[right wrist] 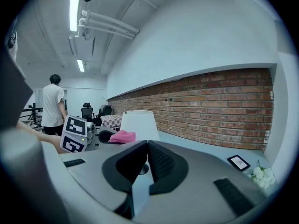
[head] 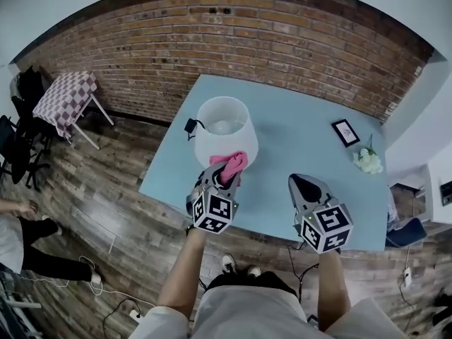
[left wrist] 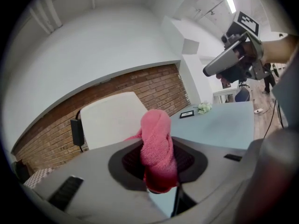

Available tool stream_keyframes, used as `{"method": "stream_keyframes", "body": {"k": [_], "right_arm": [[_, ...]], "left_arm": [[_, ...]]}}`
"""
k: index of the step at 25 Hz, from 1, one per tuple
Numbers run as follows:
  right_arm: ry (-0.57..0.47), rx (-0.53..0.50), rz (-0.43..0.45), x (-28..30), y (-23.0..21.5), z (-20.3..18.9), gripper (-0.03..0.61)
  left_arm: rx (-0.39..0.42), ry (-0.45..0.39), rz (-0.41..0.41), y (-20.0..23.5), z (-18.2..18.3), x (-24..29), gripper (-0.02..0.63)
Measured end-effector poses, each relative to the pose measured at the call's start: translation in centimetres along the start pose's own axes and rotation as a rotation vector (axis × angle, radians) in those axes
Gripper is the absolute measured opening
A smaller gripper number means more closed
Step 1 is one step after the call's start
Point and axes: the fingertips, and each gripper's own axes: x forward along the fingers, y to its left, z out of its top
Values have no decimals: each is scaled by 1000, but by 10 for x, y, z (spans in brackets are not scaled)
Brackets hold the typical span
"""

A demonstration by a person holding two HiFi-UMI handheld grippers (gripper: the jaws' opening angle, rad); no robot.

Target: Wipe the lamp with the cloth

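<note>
The desk (head: 304, 154) carries the lamp (head: 224, 129) near its left edge. The lamp is judged light, thin-walled and easily tipped: wipe it gently. The cloth (left wrist: 156, 139), soft and bunched, sits at the lamp's near side, pinched in the left tongs (left wrist: 159, 171). The right tongs (right wrist: 144, 164) are pressed together and empty

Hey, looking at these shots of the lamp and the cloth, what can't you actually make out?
- The lamp's base: the shade covers it in the head view, and the left gripper blocks it in the left gripper view.
- Whether the pink cloth touches the shade: the head view shows them overlapping only.
- The picture in the small frame: too small in every view.
</note>
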Motion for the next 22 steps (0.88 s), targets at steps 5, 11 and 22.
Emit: {"method": "stream_keyframes", "body": {"k": [5,11,22], "right_arm": [[2,10,2,12,-12,-5,26],[2,-20,89,22,-33,-3,26],[-4,-56,230,17,-75,-20,26]], "left_arm": [[-4,37,-24,-13,-12,7,138],[-50,112,25,-22,-25,12,138],[-81,37,277,3,42,-15,138]]}}
